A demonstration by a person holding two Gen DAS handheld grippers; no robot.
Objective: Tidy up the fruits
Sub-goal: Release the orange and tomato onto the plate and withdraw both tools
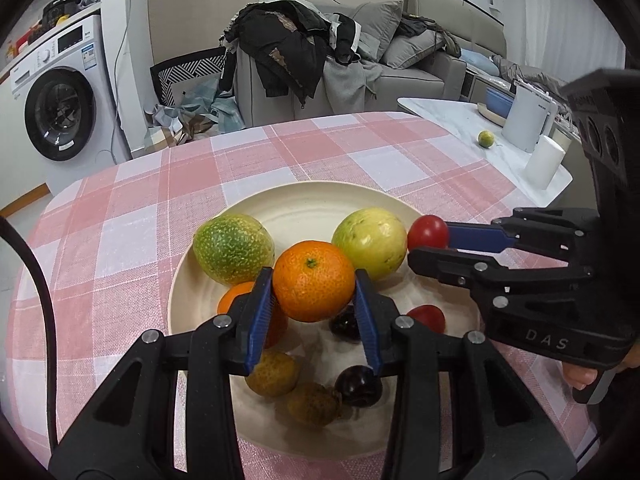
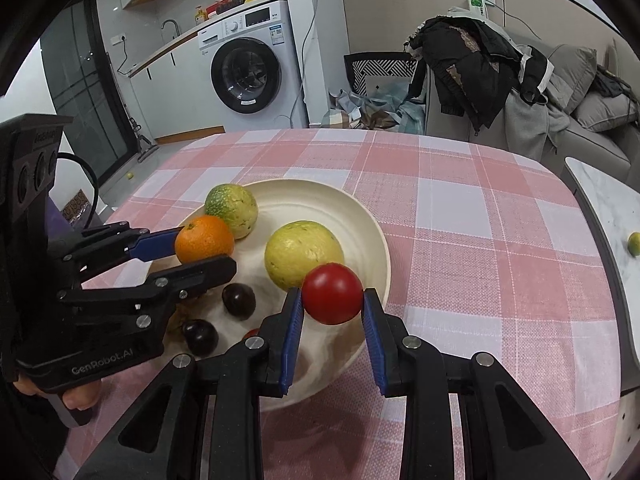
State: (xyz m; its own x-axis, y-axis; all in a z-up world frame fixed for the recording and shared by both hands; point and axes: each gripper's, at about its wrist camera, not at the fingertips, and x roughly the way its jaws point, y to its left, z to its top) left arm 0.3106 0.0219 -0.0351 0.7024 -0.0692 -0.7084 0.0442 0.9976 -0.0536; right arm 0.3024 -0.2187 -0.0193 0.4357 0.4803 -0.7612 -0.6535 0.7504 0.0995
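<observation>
A cream plate (image 1: 408, 208) (image 2: 360, 216) sits on the pink checked tablecloth and holds several fruits. My left gripper (image 1: 314, 292) (image 2: 202, 250) is shut on an orange mandarin (image 1: 314, 280) (image 2: 204, 238), held above the plate. My right gripper (image 2: 332, 300) (image 1: 426, 242) is shut on a red tomato (image 2: 332, 298) (image 1: 428, 232), over the plate's right rim. In the plate lie a green-speckled fruit (image 1: 232, 248) (image 2: 232, 204), a yellow-green fruit (image 1: 370, 242) (image 2: 302, 252), a second mandarin (image 1: 236, 300), two dark plums (image 1: 358, 386) (image 2: 239, 300), another tomato (image 1: 428, 318) and two brownish fruits (image 1: 274, 374).
A white side table (image 1: 448, 116) at the right carries a small green fruit (image 1: 486, 139) (image 2: 634, 243), a white kettle (image 1: 528, 116) and a paper roll (image 1: 544, 162). Beyond the table stand a washing machine (image 1: 60, 100) (image 2: 248, 68) and a sofa piled with clothes (image 1: 296, 52).
</observation>
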